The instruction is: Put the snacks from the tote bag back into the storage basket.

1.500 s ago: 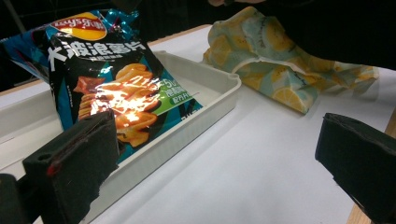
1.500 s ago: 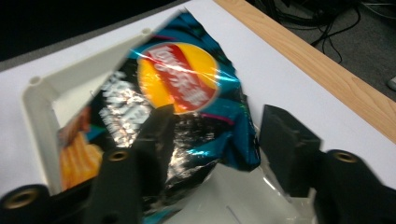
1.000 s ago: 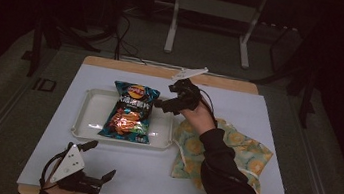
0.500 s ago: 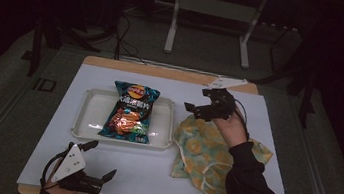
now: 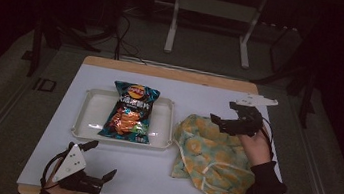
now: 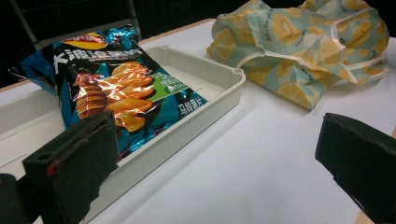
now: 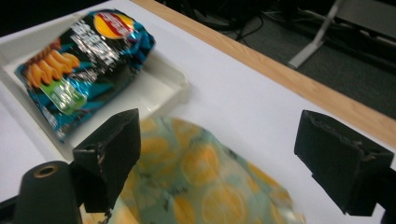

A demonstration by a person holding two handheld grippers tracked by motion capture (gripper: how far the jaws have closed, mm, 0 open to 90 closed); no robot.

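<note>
The right gripper (image 5: pixel 232 116) has moved from the tray toward the table's right edge. It hangs over the crumpled fruit cloth (image 5: pixel 212 155), jaws wide apart, holding nothing. The left gripper (image 5: pixel 96 160) sits spread open near the front edge. The chip bag (image 5: pixel 130 111) lies in the white tray (image 5: pixel 87 116).

A bag of crisps (image 6: pixel 107 84) in a white tray (image 6: pixel 219 88) carries large white Chinese characters, "大波浪" legible, across its top; smaller characters "马铃薯片" run along its lower edge at 5 o'clock. A red-and-yellow Lay's-style roundel (image 7: pixel 111 22) tops it.
</note>
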